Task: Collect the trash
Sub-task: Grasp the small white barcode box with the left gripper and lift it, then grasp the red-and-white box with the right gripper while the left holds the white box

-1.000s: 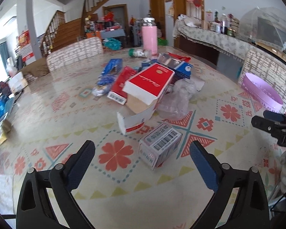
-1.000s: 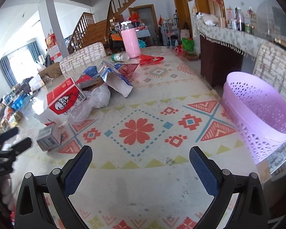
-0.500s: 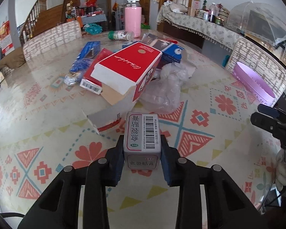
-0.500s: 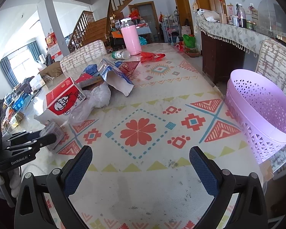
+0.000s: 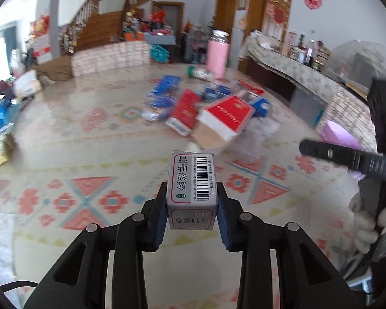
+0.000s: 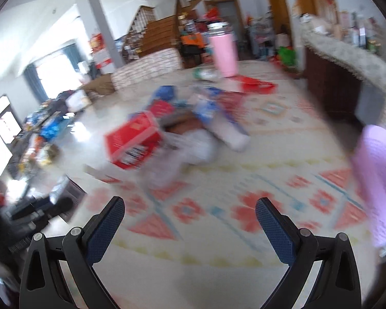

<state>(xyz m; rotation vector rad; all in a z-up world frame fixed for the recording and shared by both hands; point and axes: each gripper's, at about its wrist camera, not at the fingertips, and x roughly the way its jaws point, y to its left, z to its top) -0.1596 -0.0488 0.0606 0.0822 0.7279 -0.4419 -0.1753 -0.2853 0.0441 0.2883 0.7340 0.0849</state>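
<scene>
Since a second ago, when it lay on the patterned table (image 5: 95, 154) between my spread left fingers, the small grey medicine box (image 5: 191, 189) has come up off the surface. My left gripper (image 5: 192, 211) pinches it by its two long sides, barcode face up, clear of the tabletop. My right gripper (image 6: 190, 221) stands spread wide with nothing between its blue pads (image 6: 272, 229). Beyond the held box, the red carton (image 5: 225, 116), crumpled clear plastic (image 5: 254, 139) and blue packets (image 5: 167, 87) lie clustered mid-table, apart from the pink bottle (image 5: 217, 55). At the right edge sits the lilac basket (image 6: 375, 180); the right view is blurred.
</scene>
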